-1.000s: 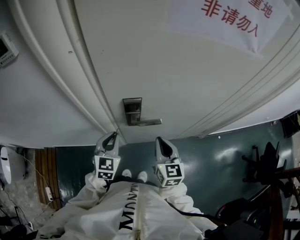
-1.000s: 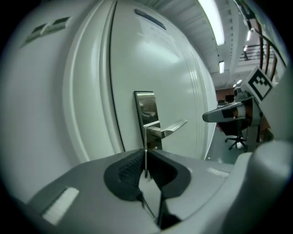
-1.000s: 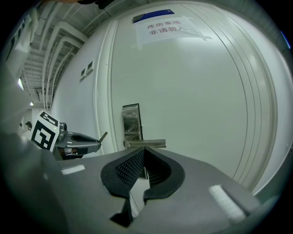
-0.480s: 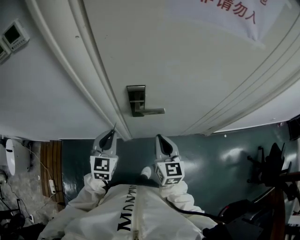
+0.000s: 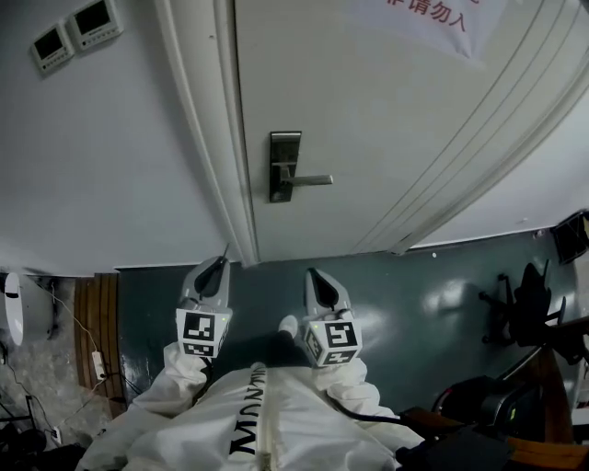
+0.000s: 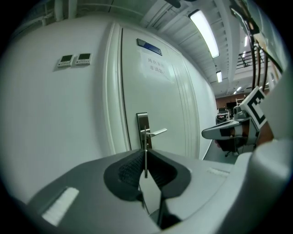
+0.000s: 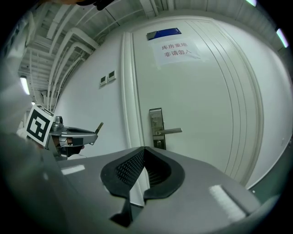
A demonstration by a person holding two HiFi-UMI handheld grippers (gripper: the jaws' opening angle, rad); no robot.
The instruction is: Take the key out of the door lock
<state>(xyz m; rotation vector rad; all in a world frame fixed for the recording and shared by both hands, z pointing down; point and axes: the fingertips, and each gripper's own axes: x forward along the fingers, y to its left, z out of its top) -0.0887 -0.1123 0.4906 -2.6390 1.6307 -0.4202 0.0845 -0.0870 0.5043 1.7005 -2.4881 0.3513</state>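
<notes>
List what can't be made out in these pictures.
- Key: its head is hidden inside the left hand-held gripper in every view.
- Keyhole on the lock plate: too small in the head view; the key's blade crosses it in the left gripper view.
- Wall panels: displays too small everywhere.
- Door sign: cut by the head view's top edge.

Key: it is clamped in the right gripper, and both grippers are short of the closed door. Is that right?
No. The key is clamped in the left gripper, not the right gripper, whose jaws are shut on nothing; the left gripper view shows it. Both grippers are short of the closed door.
</notes>
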